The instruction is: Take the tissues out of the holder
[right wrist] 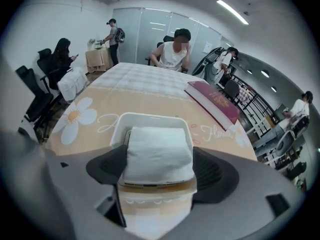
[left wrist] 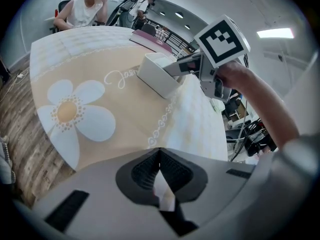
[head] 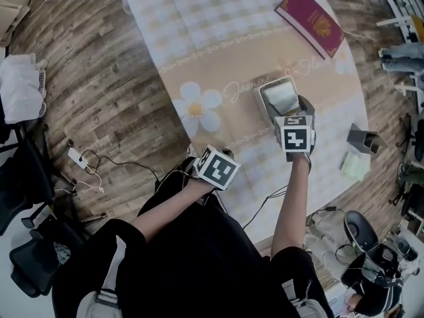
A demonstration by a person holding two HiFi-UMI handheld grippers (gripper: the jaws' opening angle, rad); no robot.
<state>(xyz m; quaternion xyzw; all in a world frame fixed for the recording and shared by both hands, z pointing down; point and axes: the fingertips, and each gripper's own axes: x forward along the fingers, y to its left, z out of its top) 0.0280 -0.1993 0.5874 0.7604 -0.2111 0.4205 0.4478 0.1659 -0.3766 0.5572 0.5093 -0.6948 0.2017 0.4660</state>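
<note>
We look down on a cloth-covered worktop (head: pixel 218 12), checked beige and white, printed with a large white daisy (head: pixel 197 106). A maroon hardcover book (head: pixel 310 22) lies near its far edge. At the right edge sits a small grey open box (head: pixel 364 140), with a pale green pad (head: pixel 356 166) just beside it. A white power strip (head: pixel 75 156) lies on the wooden plank floor (head: pixel 99 78).

right gripper (head: pixel 289 112) at holder (head: pixel 273 83) | left gripper (head: pixel 216 167) apart | book (head: pixel 310 22) beyond

Right arm (head: pixel 291 197) reaches forward, and the right gripper (right wrist: pixel 158 164) points steeply down with its fingers (right wrist: pixel 105 171) spread wide, flanking the tissues (right wrist: pixel 159 151). Left gripper (left wrist: pixel 159 156) sits nearer the body, angled down, fingers closed on a white scrap (left wrist: pixel 164 191).
</note>
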